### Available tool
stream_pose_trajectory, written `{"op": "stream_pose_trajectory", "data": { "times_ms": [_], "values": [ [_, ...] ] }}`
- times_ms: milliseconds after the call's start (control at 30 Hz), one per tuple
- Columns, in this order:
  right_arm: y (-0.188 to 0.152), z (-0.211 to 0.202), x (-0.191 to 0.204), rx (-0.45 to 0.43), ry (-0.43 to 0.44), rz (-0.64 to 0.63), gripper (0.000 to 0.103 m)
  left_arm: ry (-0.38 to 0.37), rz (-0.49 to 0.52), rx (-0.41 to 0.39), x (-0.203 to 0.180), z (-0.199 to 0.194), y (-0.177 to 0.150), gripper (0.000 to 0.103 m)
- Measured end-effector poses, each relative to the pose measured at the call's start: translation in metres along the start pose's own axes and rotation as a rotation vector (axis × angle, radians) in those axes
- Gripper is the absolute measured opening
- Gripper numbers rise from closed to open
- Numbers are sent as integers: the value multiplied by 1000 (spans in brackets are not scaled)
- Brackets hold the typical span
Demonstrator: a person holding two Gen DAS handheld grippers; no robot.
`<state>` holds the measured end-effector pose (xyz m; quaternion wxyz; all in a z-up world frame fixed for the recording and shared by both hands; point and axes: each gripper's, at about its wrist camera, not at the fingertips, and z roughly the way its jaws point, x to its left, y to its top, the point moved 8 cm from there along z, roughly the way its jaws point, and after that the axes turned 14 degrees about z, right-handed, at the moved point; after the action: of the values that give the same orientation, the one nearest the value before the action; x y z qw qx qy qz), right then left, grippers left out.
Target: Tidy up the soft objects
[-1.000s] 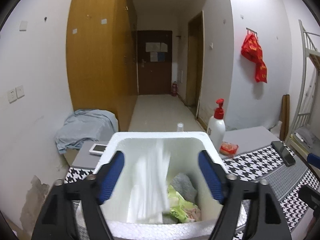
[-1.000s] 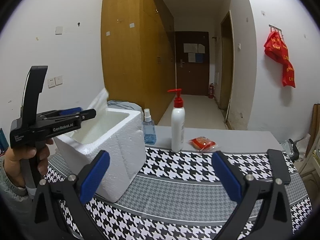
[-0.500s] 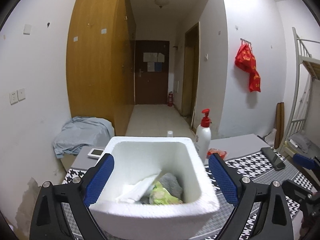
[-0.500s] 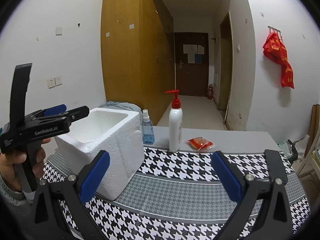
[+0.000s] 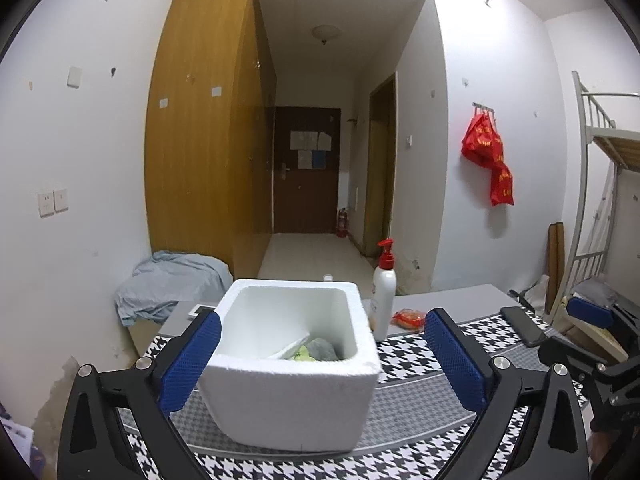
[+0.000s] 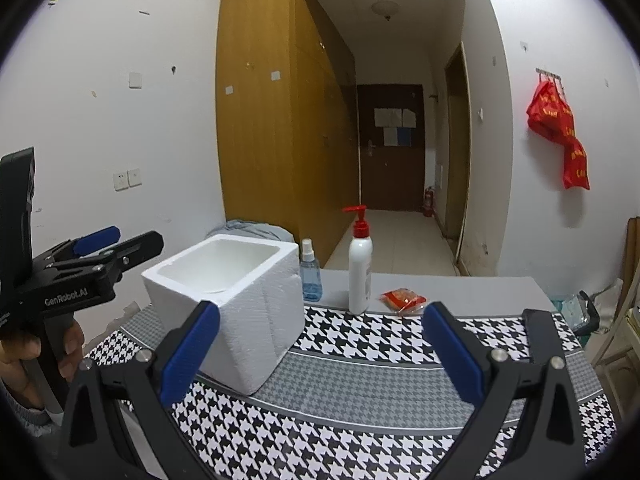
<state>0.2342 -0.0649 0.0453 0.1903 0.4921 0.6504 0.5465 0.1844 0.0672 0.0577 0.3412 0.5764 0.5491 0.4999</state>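
Note:
A white foam box (image 5: 296, 392) (image 6: 256, 320) stands on the houndstooth table cover (image 6: 360, 400). Inside lie a white soft packet (image 5: 294, 346), a green item (image 5: 300, 356) and a grey cloth (image 5: 322, 348). My left gripper (image 5: 323, 316) hangs on the near side of the box, drawn back from it, its jaws still opening with nothing between the pads. It also shows in the right wrist view (image 6: 120, 240), left of the box. My right gripper (image 6: 321, 309) is open and empty over the cover. A red soft packet (image 6: 404, 300) (image 5: 408, 318) lies beyond it.
A white pump bottle (image 6: 359, 276) and a blue spray bottle (image 6: 311, 280) stand behind the box. A dark phone (image 5: 524, 330) lies at the table's right. A grey cloth pile (image 5: 172, 284) sits by the left wall, a bunk bed frame (image 5: 592, 200) at right.
The white packet dropped from my left gripper into the box and now lies there. The left gripper pulled back from the box and its jaws widened. The right gripper drew back slightly.

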Motion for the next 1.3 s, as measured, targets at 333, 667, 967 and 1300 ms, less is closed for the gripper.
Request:
{"op": "stream_pose_trajectory", "data": {
  "times_ms": [333,667,967,1300],
  "values": [
    [-1,-34,0,-32,10,2,103,-15,-7,-23,-15,-31,-3,102],
    [-16,-60,2,-59,24,4,103,12,-11,-53,-24,-56,-14,102],
    [-39,-75,4,-82,26,11,103,18,-19,-76,-29,-72,-31,102],
    [-57,-84,3,-93,12,3,103,-6,-22,-97,-39,-89,-50,102]
  ]
}}
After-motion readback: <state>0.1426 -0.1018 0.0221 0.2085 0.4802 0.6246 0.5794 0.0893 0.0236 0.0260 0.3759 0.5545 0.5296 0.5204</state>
